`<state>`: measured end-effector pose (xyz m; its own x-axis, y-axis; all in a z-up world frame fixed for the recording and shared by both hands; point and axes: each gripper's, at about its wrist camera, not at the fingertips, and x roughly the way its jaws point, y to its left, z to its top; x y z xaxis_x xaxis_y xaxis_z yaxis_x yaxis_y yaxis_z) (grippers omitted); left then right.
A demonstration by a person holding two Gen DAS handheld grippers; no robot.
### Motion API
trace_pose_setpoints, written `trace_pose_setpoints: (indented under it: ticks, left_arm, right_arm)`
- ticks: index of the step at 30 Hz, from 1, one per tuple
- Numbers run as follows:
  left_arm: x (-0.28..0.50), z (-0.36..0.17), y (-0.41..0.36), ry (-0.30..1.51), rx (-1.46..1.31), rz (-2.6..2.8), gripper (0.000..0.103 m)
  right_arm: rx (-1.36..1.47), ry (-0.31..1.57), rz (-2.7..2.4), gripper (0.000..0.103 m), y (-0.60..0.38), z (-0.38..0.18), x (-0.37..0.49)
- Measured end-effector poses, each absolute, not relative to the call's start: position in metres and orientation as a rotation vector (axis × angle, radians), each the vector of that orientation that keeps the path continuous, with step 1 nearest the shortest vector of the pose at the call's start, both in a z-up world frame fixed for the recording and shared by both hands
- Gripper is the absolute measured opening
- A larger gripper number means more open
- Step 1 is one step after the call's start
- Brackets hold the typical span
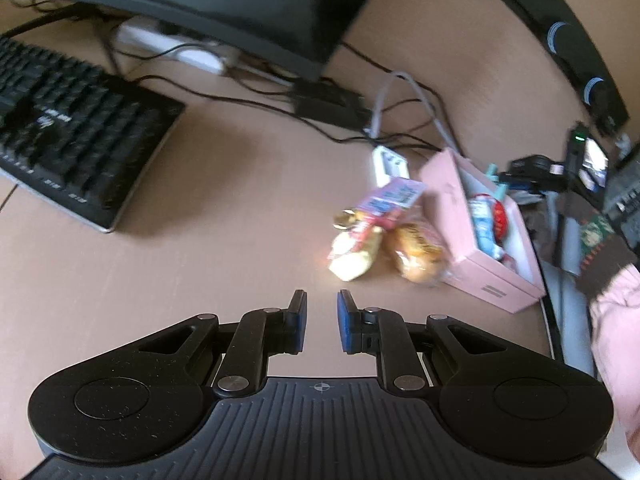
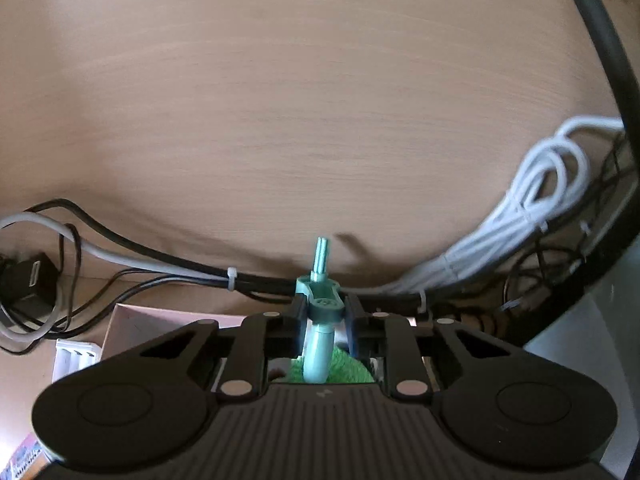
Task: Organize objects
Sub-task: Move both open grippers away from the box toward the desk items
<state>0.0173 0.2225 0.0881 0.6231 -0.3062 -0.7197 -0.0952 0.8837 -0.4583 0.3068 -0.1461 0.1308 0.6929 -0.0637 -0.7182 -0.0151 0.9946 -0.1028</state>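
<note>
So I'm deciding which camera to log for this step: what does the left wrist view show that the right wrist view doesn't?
Only the left wrist view: the keyboard, the monitor, the bagged bread rolls, and the empty, nearly shut left gripper.

Only the right wrist view: the right gripper shut on a teal plastic piece, a tied white cable bundle, and something green below the gripper.

Both: the wooden desk, the pink box and the desk cables.
</note>
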Motion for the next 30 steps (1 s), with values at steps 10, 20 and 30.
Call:
trace_pose_setpoints:
  ticks: [10, 20, 30]
  left_arm:
    - [0.038, 0.082, 0.206, 0.937, -0.479, -0.202, 0.018]
    - [0.054, 0.083, 0.156, 0.954, -0.388, -0.305, 0.018]
    - [0.118, 0.111, 0.117, 0.788, -0.14, -0.261, 0.018]
  right_arm:
    - [0.153, 0.714, 0.234, 0.026, -0.174, 0.206, 0.231]
    - [0.128, 0.704, 0.188, 0.053, -0.194, 0.196, 0.152]
    - [-0.137, 0.744, 0.215, 0.075, -0.167, 0.146, 0.055]
